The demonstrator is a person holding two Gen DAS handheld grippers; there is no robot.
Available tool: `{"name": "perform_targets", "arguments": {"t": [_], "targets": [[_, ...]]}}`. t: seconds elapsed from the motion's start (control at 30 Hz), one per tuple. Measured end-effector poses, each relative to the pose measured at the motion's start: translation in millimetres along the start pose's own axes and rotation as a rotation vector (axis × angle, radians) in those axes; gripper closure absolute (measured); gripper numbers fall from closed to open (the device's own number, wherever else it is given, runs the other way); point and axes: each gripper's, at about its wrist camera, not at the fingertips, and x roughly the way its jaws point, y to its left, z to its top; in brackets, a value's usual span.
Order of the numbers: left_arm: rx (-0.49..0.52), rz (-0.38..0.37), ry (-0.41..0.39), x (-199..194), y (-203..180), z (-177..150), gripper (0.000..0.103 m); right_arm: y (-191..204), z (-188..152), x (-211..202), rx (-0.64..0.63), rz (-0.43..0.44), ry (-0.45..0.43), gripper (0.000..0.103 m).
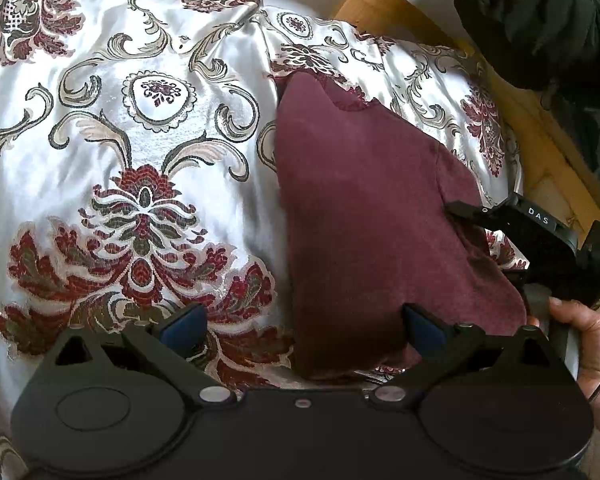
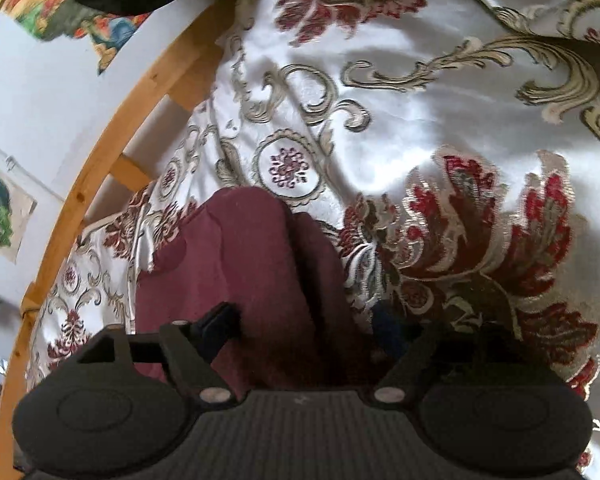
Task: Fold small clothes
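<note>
At the bottom of the left wrist view, the left gripper [image 1: 302, 326] hovers spread wide over the near edge of the maroon garment [image 1: 364, 216], which lies folded on the floral bedspread [image 1: 140, 128]. At right, a bare hand [image 1: 588, 344] holds the right gripper [image 1: 460, 210]. In the right wrist view, the right gripper [image 2: 304, 328] gapes over the garment [image 2: 252, 264], lower centre.

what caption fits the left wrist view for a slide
Open left gripper poised at the near edge of a maroon garment on a floral satin bedspread, right gripper alongside.
</note>
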Motion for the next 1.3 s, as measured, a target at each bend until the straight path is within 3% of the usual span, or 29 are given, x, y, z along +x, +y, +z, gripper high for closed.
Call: {"name": "perform_targets", "arguments": {"t": [0.13,0.27,0.53,0.73,1.3], "targets": [[-0.004,0.001,-0.005,-0.2,-0.7,-0.9,0.000,10.1,-4.3,3.4,-0.070,0.005,0.021,0.003],[-0.006,-0.002,-0.004,-0.1,-0.7,-1.1,0.000,23.9,-9.6,7.4,-0.184,-0.046,0.045,0.002],[-0.011,-0.007,-0.003,0.7,0.5,-0.7,0.000,19.1,-9.0,3.0,-0.151,-0.038,0.043,0.002],[-0.012,-0.008,-0.003,0.8,0.5,-0.8,0.000,32.3,-16.1,9.1,-0.260,-0.094,0.049,0.001],[-0.014,-0.011,-0.002,1.3,1.5,-0.5,0.000,26.4,-12.2,4.2,-0.173,-0.062,0.050,0.001]]}}
